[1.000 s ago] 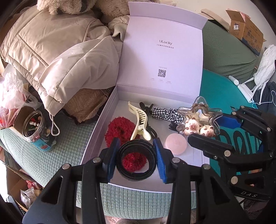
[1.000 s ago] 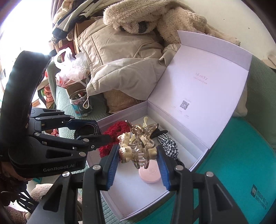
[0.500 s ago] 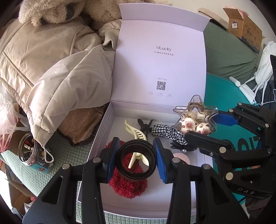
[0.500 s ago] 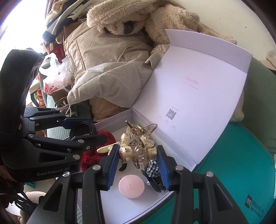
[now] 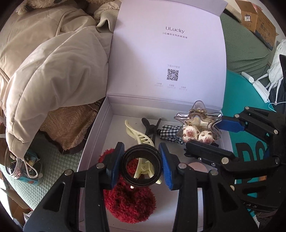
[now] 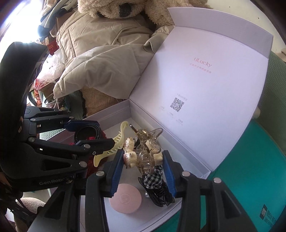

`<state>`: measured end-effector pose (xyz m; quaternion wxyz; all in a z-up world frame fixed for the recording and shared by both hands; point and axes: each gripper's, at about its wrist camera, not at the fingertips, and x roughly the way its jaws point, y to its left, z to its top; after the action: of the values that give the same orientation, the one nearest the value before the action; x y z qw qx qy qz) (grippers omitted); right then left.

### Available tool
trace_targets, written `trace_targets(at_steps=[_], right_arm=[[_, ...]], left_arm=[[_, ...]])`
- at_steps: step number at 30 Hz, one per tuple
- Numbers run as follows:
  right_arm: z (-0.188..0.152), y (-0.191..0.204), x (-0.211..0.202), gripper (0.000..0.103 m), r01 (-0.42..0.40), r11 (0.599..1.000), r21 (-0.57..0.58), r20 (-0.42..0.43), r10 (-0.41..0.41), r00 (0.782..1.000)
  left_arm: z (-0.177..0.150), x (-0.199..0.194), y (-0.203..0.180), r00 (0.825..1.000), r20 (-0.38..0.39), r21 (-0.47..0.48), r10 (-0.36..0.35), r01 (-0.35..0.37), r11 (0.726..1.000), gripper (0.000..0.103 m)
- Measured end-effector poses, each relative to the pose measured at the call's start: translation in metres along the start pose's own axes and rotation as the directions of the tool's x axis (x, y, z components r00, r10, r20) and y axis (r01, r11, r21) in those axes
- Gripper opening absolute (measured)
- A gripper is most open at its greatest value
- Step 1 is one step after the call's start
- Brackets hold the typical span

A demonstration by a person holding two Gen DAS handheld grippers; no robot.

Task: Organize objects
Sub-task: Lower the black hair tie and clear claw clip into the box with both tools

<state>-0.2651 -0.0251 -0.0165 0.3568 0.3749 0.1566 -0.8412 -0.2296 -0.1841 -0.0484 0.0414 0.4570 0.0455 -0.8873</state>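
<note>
1. The left gripper (image 5: pixel 142 166) is clamped on a black ring (image 5: pixel 142 165), its blue pads pressing the ring's two sides. It hangs over the near left part of an open white box (image 5: pixel 93 135).
2. The right gripper (image 6: pixel 143 165) is clamped on a clear star-shaped hair clip (image 6: pixel 146 155) with small bear figures on it. It hangs over the right part of the same box, just beside the left gripper.
3. Under the left gripper, on the box floor, lie a red fluffy scrunchie (image 5: pixel 130 201) and a cream claw clip (image 5: pixel 141 141). Beyond its fingertips lies a black clip (image 5: pixel 150 125).
4. Under the right gripper lie a black-and-white checked bow (image 6: pixel 153 180) and a round pink disc (image 6: pixel 125 199).
5. The box lid (image 5: pixel 168 53) stands upright behind both grippers, printed with "ULucky" and a square code.
6. The box rests on a green textured cover (image 5: pixel 55 160). To the right of the grippers a teal cushion (image 6: pixel 250 169) lies against the box.
7. To the left of the grippers a beige padded jacket (image 5: pixel 44 62) is heaped, with a plush toy (image 6: pixel 116 9) above it and a small jar of oddments (image 5: pixel 16 166) at the far left.
8. At the far upper right, beyond the lid, sits a cardboard carton (image 5: pixel 257 23).
</note>
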Motion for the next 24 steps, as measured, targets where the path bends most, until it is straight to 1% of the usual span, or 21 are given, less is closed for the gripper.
trace_targets(at_steps=[9, 18, 21, 24], right_arm=[[-0.006, -0.003, 0.013, 0.044, 0.004, 1.0, 0.006, -0.024, -0.004, 1.0], [-0.011, -0.001, 0.019, 0.044, -0.001, 1.0, 0.007, -0.046, 0.002, 0.999], [-0.013, -0.001, 0.021, 0.044, -0.008, 1.0, 0.015, -0.053, 0.009, 0.999], [-0.014, -0.001, 0.021, 0.044, -0.01, 1.0, 0.02, -0.056, 0.011, 0.998]], left_arm=[[0.001, 0.016, 0.001, 1.0, -0.016, 0.001, -0.011, 0.011, 1.0, 0.038], [-0.001, 0.021, -0.005, 1.0, -0.013, 0.014, -0.017, 0.017, 1.0, 0.038], [-0.003, 0.028, -0.005, 0.999, -0.046, 0.006, -0.012, 0.012, 1.0, 0.038], [-0.007, 0.033, -0.005, 0.999, -0.054, 0.005, -0.007, 0.007, 1.0, 0.038]])
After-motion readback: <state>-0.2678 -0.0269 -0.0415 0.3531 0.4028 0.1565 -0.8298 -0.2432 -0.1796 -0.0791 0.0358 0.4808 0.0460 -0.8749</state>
